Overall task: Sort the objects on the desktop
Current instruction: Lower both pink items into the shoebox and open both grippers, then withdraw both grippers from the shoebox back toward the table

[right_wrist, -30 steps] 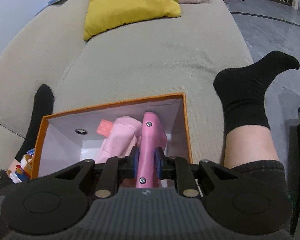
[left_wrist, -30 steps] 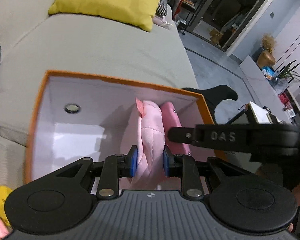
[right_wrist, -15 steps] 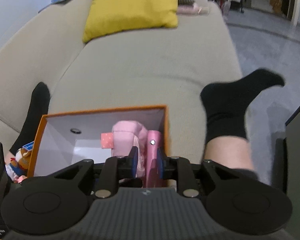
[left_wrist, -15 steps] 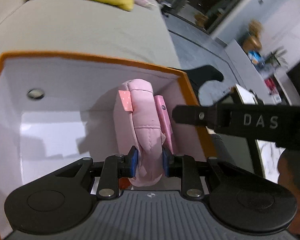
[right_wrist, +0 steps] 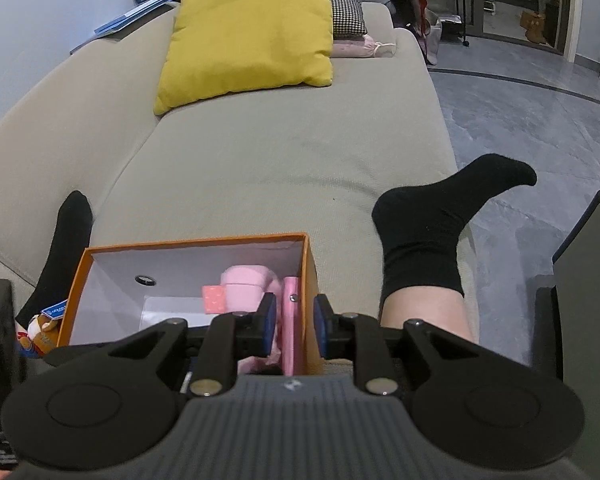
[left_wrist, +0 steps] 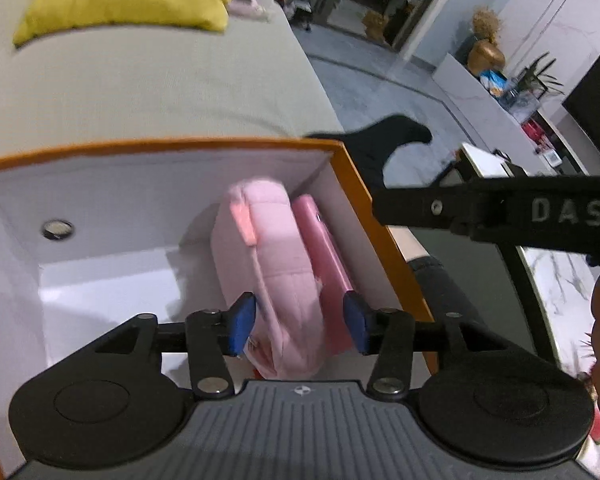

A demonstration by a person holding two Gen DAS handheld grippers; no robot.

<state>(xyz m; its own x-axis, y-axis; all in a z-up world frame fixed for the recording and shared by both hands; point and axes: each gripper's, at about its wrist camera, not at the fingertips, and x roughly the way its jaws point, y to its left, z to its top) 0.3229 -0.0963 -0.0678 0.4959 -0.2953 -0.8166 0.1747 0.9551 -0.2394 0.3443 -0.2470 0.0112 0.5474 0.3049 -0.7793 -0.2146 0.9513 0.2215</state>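
I'm hovering my left gripper (left_wrist: 298, 326) over the one orange box (left_wrist: 376, 220), its jaws just opening off the one pink pouch (left_wrist: 268, 256), pads clear of it. One pink flat case (left_wrist: 320, 248) is standing beside the pouch against the box wall. My right gripper (right_wrist: 292, 322) is sitting slightly parted, pinching nothing. Two black socks (right_wrist: 428, 232) are resting on the sofa (right_wrist: 260, 160)

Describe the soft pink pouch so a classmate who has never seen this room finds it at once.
On the beige sofa sits an orange box with white walls. The pouch stands inside, beside a flat pink case; only the pouch is puffy, with a spotted tag.
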